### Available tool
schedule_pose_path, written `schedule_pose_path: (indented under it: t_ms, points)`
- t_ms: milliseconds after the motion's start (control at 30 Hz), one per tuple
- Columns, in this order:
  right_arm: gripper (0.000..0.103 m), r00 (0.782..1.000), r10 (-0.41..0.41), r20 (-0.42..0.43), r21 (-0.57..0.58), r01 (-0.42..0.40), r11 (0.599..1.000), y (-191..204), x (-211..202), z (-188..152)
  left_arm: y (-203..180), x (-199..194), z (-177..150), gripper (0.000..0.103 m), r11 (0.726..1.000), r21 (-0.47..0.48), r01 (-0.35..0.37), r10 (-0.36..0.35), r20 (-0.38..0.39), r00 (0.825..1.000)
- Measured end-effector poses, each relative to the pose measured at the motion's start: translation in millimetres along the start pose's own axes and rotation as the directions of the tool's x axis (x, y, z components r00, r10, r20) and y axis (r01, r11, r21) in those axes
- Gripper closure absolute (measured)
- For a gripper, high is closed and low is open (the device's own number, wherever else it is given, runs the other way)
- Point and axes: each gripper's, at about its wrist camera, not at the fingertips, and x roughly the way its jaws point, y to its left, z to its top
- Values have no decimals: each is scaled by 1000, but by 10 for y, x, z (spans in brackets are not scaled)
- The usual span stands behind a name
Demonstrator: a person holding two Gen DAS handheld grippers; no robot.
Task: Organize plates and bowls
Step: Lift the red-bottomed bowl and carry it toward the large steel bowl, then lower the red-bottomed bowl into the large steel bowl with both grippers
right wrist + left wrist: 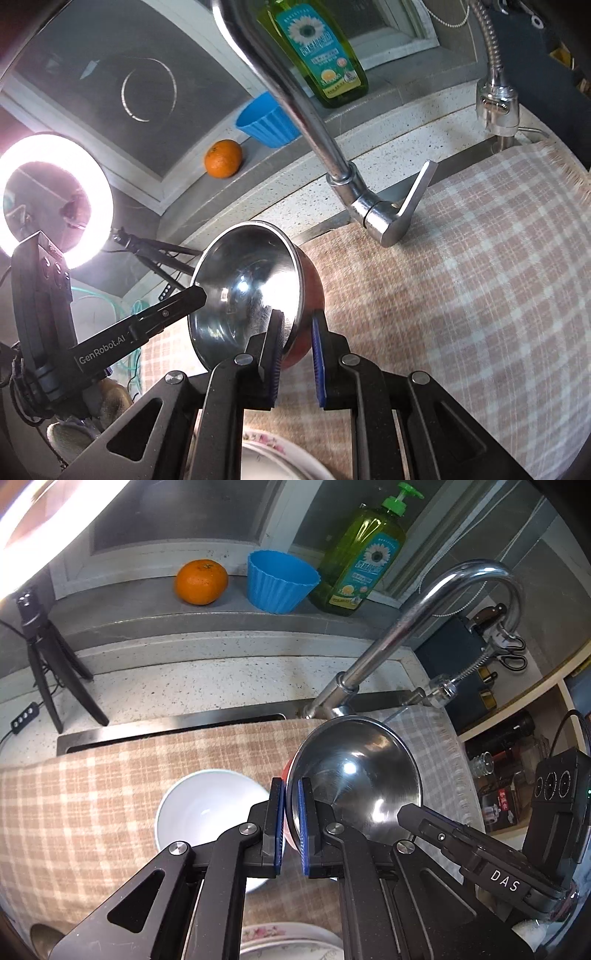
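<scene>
While both tongs pinch opposite sides of its rim, the steel bowl (354, 775) hangs tilted above the checked cloth (92, 794), its red outside just showing, its open mouth turned toward the cameras. The left tongs (291, 823) are nearly closed on the rim's left edge; the right tongs (297, 347) clamp the rim on the far side, one pad inside the bowl and one against its red wall. Down and to the left of the steel bowl, the white bowl (207, 812) sits upright on the cloth, closer to the left hand than to the right. That offset looks like the one that matters: if nesting is meant, the steel bowl would have to travel left and downward and level out. Both tongs point steeply downward. A flowered plate (291, 941) lies beneath them at the near edge.
</scene>
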Motion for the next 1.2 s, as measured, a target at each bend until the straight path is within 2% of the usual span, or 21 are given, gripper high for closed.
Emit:
schedule_pose_path:
  t_ms: [300,633,900,1200]
  points:
    - [90,1000,16,2,-21,-16,1000,223,-262,-323,15,-408,-319,97,1000,12,-3,3,39,999]
    - [90,998,48,-34,-79,-51,996,615,-364,-745,332,-870,-747,97,999,-38,-20,23,77,997]
    - [90,992,77,-100,-151,-91,984,1018,-207,-1016,721,-1219,-1080,97,992,-119,-48,62,113,992]
    - [90,975,91,-204,-240,-140,961,1501,112,-1346,1140,-1537,-1408,97,972,-216,-89,122,146,982]
